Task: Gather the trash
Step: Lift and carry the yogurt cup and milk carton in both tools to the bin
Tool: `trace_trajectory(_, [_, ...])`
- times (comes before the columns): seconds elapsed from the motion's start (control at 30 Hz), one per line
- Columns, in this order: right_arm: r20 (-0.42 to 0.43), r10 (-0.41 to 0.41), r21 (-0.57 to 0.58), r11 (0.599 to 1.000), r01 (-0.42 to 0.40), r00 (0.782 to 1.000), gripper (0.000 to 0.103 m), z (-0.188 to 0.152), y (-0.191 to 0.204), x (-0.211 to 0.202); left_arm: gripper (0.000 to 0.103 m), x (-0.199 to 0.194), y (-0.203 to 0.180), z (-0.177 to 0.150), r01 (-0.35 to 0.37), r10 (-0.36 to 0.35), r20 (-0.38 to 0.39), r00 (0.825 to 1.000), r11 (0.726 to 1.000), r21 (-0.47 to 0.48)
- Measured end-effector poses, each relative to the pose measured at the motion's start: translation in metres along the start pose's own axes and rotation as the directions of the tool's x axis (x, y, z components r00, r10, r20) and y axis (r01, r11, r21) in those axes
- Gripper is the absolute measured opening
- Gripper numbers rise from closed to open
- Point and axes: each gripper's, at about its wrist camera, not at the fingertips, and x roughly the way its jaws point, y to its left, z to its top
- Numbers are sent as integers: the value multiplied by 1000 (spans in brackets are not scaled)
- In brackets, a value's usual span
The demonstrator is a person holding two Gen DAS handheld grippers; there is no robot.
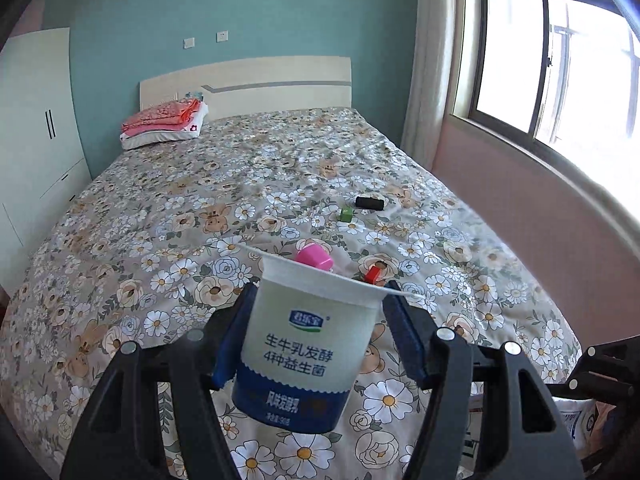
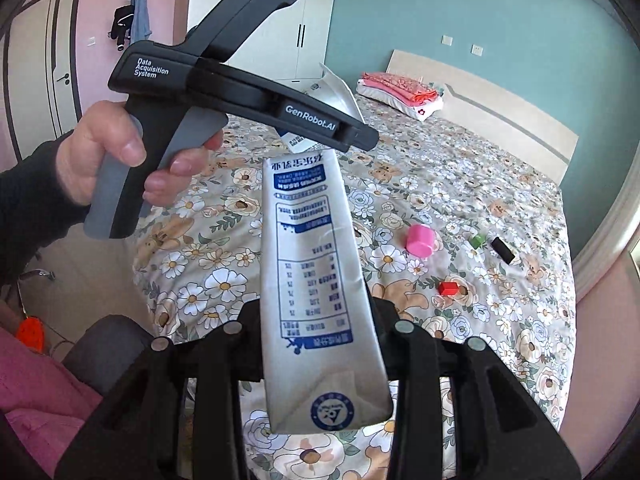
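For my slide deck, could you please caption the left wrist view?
Left tool grips a yogurt cup above the floral bed, toys scattered beyond.

Black tongs [image 1: 316, 320], blue pads [image 1: 404, 332], silver screws; bare hand [image 2: 108, 156], dark sleeve.

We see a bed [image 1: 224, 184] in a floral sheet. On it lie a pink cup [image 2: 420, 239], green block [image 2: 477, 240], black block [image 2: 503, 250], red block [image 2: 448, 288] and folded bedding [image 1: 164, 124] by the headboard.

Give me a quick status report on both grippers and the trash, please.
Left gripper shut on yogurt cup. Right gripper shut on milk carton. Both lifted over bed. Nothing blocking.
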Motion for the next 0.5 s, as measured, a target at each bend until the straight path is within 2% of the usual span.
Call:
trace_trajectory(0.23, [56,-41,-41,998,44,998,36,0,63,-71,66,-91,28,-19,-86,91,69,993,993,-75])
trace_trajectory(0.37, [85,-52,-42,998,56,995,36,-9,95,-102,66,-132,41,-42,-139,149,100,984,985,-101])
trace_trajectory(0.5, [109,-70,-13,997,72,992,36,-20,117,-116,66,-163,51,-73,-165,178,113,978,979,-117])
